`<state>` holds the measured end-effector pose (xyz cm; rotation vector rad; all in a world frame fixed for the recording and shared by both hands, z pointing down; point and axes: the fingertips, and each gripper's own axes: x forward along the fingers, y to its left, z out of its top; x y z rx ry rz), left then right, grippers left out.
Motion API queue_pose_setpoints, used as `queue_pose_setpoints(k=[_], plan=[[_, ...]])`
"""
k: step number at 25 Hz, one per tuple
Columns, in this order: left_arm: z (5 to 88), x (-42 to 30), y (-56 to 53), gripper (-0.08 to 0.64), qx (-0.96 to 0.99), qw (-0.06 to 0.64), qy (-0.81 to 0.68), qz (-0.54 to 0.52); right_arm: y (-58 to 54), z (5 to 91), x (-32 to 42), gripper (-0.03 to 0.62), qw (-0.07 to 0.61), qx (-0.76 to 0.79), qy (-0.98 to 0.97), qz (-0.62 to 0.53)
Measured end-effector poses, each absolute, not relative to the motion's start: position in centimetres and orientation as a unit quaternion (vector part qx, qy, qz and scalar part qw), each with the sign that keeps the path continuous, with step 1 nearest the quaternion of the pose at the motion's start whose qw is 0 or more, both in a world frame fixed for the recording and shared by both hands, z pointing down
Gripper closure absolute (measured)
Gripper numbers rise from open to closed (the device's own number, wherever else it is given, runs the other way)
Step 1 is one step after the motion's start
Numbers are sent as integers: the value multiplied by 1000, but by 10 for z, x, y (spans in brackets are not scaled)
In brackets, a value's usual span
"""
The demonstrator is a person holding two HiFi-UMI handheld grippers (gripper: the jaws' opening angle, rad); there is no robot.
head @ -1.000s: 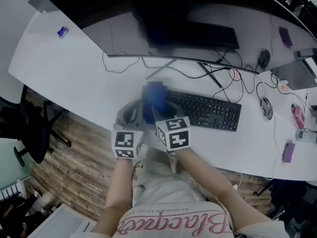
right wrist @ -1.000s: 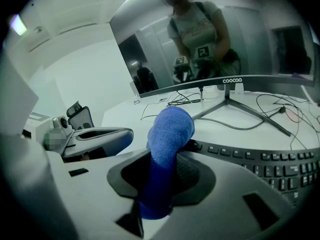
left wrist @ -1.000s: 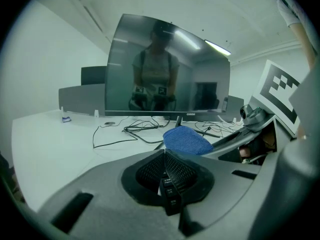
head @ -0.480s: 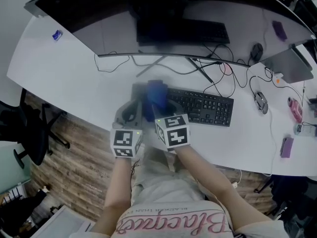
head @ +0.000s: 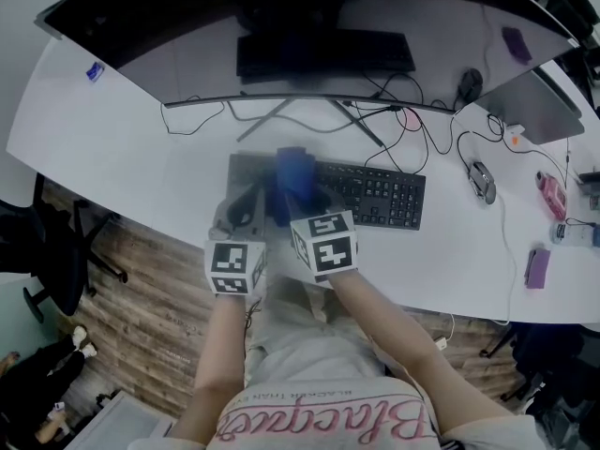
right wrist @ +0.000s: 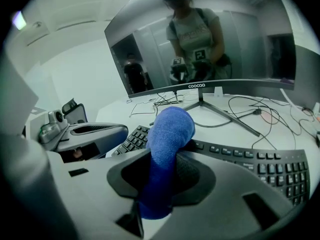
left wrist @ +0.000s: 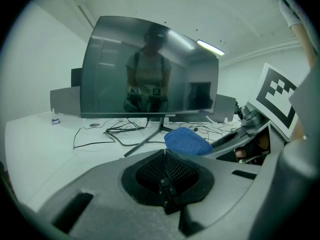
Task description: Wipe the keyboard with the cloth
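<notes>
Right tongs [right wrist: 161,176] clamped on blue cloth [right wrist: 170,129]. The cloth sticks out forward between them, its end resting on the left part of the black keyboard [right wrist: 250,159]. Left tongs [left wrist: 165,156] closed together, nothing gripped, keys visible just below the tips, cloth just beside to their right. Keyboard lies on white tabletop [head: 122,148], monitor [left wrist: 150,69] behind. Same grip and cloth position as a second ago.

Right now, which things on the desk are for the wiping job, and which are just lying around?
For the job:
blue cloth, clamped in the right gripper
black keyboard under it
left gripper, shut and empty

Just lying about:
monitor
mouse
tangled cables
purple block
</notes>
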<state>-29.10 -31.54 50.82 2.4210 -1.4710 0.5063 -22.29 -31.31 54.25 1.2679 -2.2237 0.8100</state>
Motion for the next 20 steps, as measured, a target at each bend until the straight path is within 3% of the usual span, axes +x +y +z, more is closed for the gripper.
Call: queue_pose_setpoints(k=[20], plan=[[507, -210, -306, 554, 850, 127, -480, 176, -300, 543, -144, 486, 230, 478, -796, 293]])
